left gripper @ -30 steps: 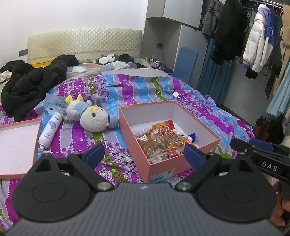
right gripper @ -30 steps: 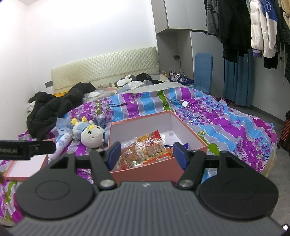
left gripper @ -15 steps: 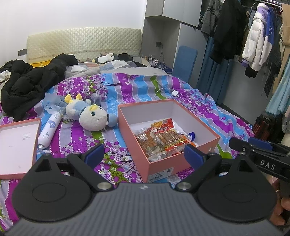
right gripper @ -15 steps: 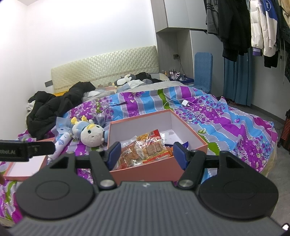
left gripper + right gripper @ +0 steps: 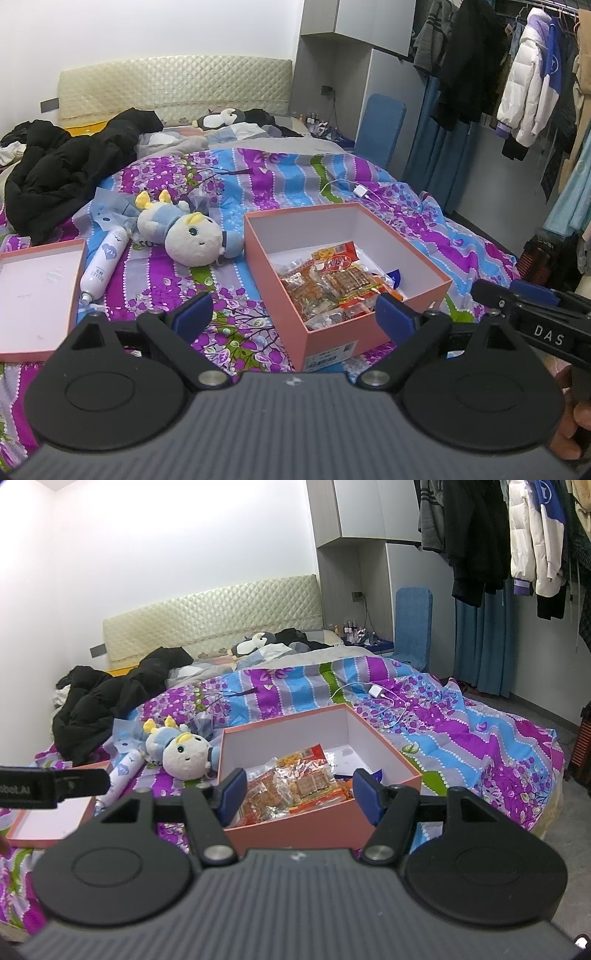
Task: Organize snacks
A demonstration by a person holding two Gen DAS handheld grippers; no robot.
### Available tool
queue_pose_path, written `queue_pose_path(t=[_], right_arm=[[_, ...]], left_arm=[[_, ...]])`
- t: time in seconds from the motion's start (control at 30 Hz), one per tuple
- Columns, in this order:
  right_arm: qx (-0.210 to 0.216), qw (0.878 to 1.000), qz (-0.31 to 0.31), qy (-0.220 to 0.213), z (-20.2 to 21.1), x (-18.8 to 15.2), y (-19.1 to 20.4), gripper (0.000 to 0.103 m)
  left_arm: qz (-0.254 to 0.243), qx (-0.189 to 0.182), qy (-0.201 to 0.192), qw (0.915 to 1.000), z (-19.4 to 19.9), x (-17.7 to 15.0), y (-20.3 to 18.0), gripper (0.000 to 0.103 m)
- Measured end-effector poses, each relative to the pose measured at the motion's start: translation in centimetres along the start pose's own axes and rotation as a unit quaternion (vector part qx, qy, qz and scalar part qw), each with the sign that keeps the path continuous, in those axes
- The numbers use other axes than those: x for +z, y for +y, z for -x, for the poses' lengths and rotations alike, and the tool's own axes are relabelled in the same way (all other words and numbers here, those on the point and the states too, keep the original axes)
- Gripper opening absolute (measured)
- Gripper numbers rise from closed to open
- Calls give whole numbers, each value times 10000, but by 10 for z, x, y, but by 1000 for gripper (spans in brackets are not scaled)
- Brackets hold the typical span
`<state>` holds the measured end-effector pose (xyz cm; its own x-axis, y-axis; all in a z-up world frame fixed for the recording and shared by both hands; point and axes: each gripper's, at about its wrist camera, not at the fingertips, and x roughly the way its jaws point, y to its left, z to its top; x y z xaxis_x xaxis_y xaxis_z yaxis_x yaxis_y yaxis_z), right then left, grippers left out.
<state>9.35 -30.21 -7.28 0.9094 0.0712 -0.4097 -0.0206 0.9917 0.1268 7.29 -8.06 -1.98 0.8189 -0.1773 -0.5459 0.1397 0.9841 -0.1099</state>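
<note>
1. Left gripper (image 5: 294, 318): jaws spread wide, nothing between the blue pads, hovering above the bed (image 5: 258, 192) just short of the near corner of the pink box (image 5: 332, 338).
2. Right gripper (image 5: 298, 794): jaws likewise spread, empty, held in front of the box's near wall; also seen at the right edge of the left wrist view, gripped by a hand (image 5: 570, 417).
3. Snacks (image 5: 328, 284): crinkly packets in red, orange and clear wrap, piled inside the open pink box, mostly toward its near left part; white floor of the box bare toward the far side.
4. Pink box: standing on the purple-and-blue flowered quilt, a barcode label on its near wall.
5. Box lid (image 5: 37, 291): lying upturned on the quilt, well to the left of the box, white inside showing.
6. White spray bottle (image 5: 105, 260): lying on its side just beside the lid's right edge.
7. Plush doll (image 5: 184, 232): on its side between the bottle and the box, close to the box's left wall.
8. Black jacket (image 5: 55, 173): heaped on the far left of the bed.
9. White charger and cable (image 5: 360, 192): on the quilt behind the box.
10. Coats (image 5: 524, 81): hanging on a rail at the right.
</note>
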Motion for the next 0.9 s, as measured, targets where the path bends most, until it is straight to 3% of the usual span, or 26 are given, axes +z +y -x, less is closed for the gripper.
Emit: queue_pose_path(t=[0.23, 0.27, 0.3, 0.33, 0.9], right_arm=[[-19, 10000, -35, -62, 1, 1, -1, 66], [-11, 10000, -53, -83, 1, 1, -2, 70], [-14, 9999, -58, -94, 1, 1, -2, 87], [-4, 9999, -56, -138, 2, 1, -2, 93], [-119, 9999, -14, -118, 2, 0, 0, 92]], left_arm=[[19, 8, 8, 10000, 0, 0, 0, 97], [25, 5, 8, 10000, 0, 0, 0, 97], [17, 10, 9, 10000, 0, 0, 0, 97], [21, 11, 6, 10000, 0, -1, 1, 97], [52, 42, 28, 10000, 0, 0, 2, 97]])
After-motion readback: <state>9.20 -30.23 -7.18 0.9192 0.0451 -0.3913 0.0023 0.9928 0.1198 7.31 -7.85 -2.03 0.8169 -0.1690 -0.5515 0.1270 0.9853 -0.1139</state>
